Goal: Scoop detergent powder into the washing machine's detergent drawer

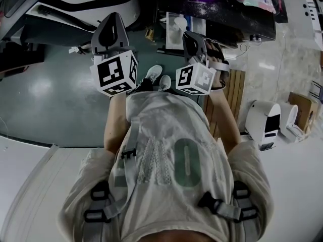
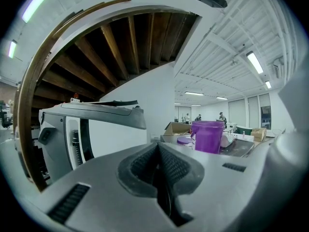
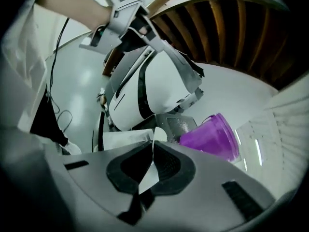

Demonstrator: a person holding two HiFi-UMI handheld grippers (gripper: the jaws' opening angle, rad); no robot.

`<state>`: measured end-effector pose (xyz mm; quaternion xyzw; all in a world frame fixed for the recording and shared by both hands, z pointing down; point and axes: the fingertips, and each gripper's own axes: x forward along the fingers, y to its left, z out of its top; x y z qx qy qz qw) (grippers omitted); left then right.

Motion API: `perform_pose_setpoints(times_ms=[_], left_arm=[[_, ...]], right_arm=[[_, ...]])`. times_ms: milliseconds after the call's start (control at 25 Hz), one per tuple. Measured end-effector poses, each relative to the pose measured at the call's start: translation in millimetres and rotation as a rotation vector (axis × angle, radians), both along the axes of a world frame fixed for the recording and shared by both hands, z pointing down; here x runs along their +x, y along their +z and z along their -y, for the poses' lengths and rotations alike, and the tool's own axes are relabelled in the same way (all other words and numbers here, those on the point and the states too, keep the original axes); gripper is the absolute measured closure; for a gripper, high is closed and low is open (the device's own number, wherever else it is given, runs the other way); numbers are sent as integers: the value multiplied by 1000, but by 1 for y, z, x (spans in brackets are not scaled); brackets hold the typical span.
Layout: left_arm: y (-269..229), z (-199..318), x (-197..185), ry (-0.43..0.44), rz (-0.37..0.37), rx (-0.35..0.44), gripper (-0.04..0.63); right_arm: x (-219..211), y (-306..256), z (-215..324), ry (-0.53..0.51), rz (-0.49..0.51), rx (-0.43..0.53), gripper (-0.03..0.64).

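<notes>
Countertop (image 1: 227, 19), purple tub (image 3: 212, 137) beyond right hand-held gripper (image 3: 153, 146)

Translucent glossy purple plastic bucket (image 3: 212, 138), polished grey-green floor (image 1: 45, 95), dark brown wooden beams (image 2: 116, 47), matt pale cloth shirt (image 1: 166, 122).

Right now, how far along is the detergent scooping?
Nothing looks done yet. The left gripper and right gripper are closed, with no scoop seen between the jaws. The purple bucket and washing machine sit ahead, not touched. Scooping and pouring all remain.
</notes>
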<state>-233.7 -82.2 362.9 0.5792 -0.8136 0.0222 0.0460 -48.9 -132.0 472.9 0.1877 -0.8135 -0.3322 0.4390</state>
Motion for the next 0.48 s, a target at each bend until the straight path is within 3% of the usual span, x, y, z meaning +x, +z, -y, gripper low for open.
perform_pose_setpoints(times_ms=[200,480], left_arm=[[3,0,0,-5,1,-10,575],[6,-1,2,-7,-2,-21,575]], right_arm=[[2,10,0,-125,-167,186,607],[3,12,0,-160,-178,194,606]])
